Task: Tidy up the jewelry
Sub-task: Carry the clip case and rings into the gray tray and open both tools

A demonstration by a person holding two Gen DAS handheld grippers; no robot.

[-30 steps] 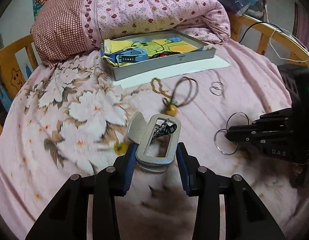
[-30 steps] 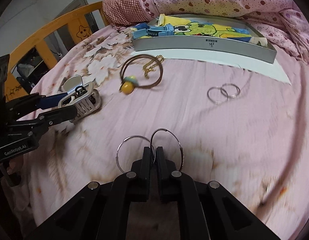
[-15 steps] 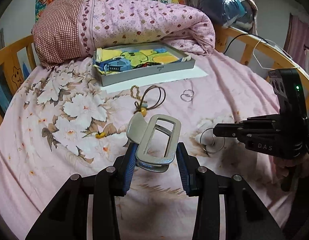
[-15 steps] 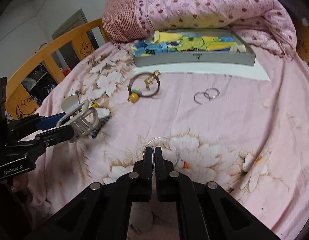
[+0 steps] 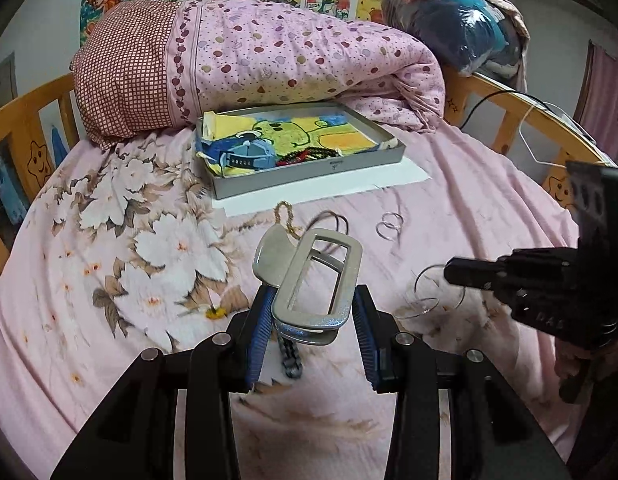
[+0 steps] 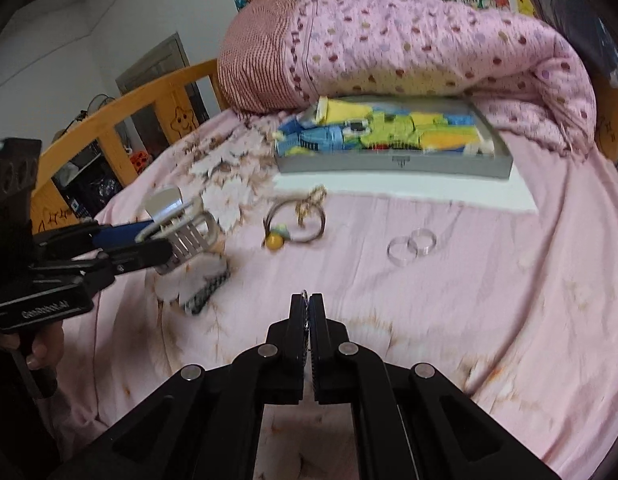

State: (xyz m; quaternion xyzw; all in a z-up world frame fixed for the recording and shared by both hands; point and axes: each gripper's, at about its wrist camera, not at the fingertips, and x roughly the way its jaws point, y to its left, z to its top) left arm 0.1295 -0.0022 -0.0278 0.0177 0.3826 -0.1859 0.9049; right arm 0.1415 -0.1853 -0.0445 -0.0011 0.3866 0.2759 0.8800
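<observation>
Left tongs [image 5: 313, 320]: I see them clamped on a silver hair clip [image 5: 315, 276], the blue pads pressing its 2 sides; in my right view the same tongs [image 6: 165, 250] hold it up off the bed.
Chain: a dark chain [image 5: 289, 356] hangs from under the clip, and my right view shows it [image 6: 207, 288] draped down onto the sheet.
Right tongs [image 6: 308, 308]: I see them pressed together, with only a thin metal edge between the tips.
Hoops: in my left view the right tongs [image 5: 449, 274] pinch 2 thin silver hoops [image 5: 425, 296] that hang clear of the bed.
Bed: a pink floral sheet [image 5: 149, 260] carries everything; a rolled pink quilt [image 5: 289, 56] lies along the far edge.
Tray: a grey tray [image 6: 393, 164] sits near the far edge, just in front of the quilt, lined with a yellow cartoon cloth, with a blue watch [image 5: 245, 156] and red beads [image 5: 305, 156] inside.
White sheet: a white sheet [image 6: 469, 196] lies flat under the tray's near side.
Cord bracelet: a brown cord loop with a yellow bead [image 6: 295, 222] rests mid-bed, a gold chain touching it.
Small rings: 2 silver rings [image 6: 413, 246] lie side by side, overlapping, toward the bed's right edge.
Hand: fingers [image 6: 41, 354] grip the left handle.
</observation>
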